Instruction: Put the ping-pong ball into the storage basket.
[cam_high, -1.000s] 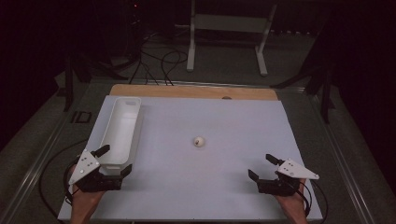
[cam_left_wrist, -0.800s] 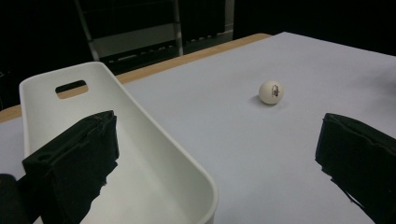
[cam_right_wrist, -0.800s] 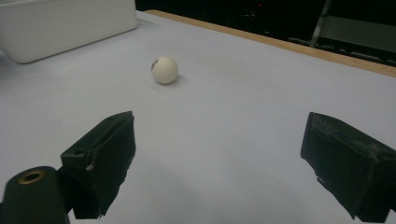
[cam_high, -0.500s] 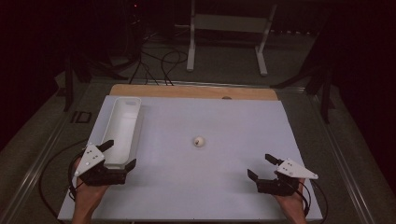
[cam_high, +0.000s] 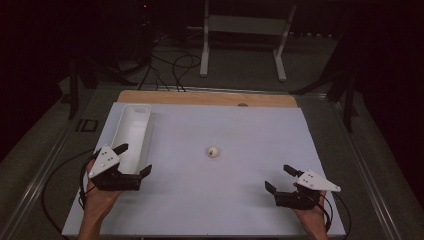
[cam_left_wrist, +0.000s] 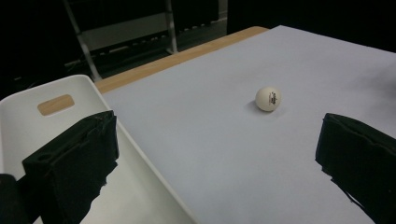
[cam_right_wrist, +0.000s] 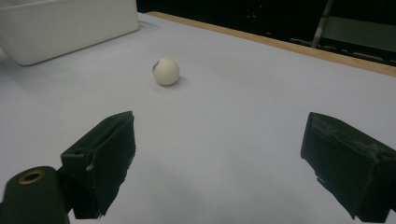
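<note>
A dark room surrounds a pale surface with a wooden strip along its far edge, where cables and a metal stand fade into shadow beyond it. At the near left corner, a person's hand holds the left tool with its jaws spread wide and nothing between them; one jaw hangs over the near end of a long white tray, the other over the bare surface just beside the tray's wall. A small white ball sits alone ahead and to the right of this tool, well apart from it; in the left gripper view the ball lies beyond the gap between the jaws, nearer the right-hand jaw, with dark printing too small to read. The tray there is cut off by the frame and partly hidden behind the left-hand jaw, a slot handle visible in its far end. At the near right corner the right tool also stands wide open and empty, held low over the surface. From it the ball lies ahead and to the left, well apart, with a dark mark on its side that is hard to make out; a corner of the tray shows farther off.
</note>
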